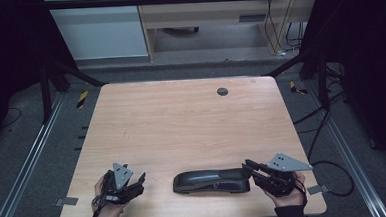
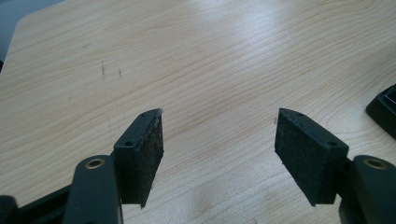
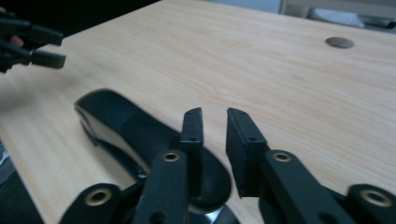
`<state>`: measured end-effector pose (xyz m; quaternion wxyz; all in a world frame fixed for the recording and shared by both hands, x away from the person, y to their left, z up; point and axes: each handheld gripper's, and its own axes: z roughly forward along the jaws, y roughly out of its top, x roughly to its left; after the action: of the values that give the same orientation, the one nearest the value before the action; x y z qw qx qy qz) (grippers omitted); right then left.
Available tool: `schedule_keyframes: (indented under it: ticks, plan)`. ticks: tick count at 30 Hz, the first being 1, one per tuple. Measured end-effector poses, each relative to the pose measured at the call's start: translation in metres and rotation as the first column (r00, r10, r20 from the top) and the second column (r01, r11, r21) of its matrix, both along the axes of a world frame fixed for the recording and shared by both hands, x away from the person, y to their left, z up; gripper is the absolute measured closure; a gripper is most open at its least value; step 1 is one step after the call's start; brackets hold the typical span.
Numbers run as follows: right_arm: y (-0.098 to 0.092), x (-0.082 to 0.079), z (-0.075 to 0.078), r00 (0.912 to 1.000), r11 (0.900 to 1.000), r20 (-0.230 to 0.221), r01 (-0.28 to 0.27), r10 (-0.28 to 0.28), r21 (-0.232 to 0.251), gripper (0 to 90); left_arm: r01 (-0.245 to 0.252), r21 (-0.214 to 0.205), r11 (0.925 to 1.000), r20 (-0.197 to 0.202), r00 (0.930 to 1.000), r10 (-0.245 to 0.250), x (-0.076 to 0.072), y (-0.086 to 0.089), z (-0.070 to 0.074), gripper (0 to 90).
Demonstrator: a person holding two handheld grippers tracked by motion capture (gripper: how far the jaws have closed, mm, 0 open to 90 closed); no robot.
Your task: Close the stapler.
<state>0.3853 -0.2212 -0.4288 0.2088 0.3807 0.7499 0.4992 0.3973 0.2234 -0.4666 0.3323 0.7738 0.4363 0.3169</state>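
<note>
1 long black stapler (image 1: 211,181) is lying near the table's (image 1: 181,119) near edge, likely stiff, heavy and glossy-slick, while the right gripper (image 1: 250,168), jaws narrowly parted and gripping nothing, is hovering at its right end, the left gripper (image 1: 140,180) gaping empty.

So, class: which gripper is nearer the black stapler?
Right. The right gripper is at the black stapler's right end; the left gripper sits apart, off its left end.
</note>
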Motion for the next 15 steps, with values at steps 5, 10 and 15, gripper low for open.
schedule_keyframes:
  ticks: [5, 10, 15]
  plan:
    - [-0.016, 0.005, -0.002, 0.9926, 0.9931, 0.034, 0.117, -0.117, 0.009, 47.3, 0.011, -0.021, 0.9997, -0.004, 0.9999, -0.011, 0.001, 0.002, -0.001, 29.5]
    - [-0.036, 0.012, -0.014, 0.9742, 0.9741, -0.012, 0.225, -0.225, 0.018, 35.3, 0.009, -0.038, 0.9993, -0.006, 0.9999, -0.009, 0.002, 0.004, -0.002, 26.1]
    - [-0.049, 0.018, -0.025, 0.9621, 0.9637, -0.057, 0.267, -0.267, 0.002, 30.4, 0.008, -0.054, 0.9985, -0.014, 0.9999, -0.009, 0.005, 0.007, -0.003, 22.7]
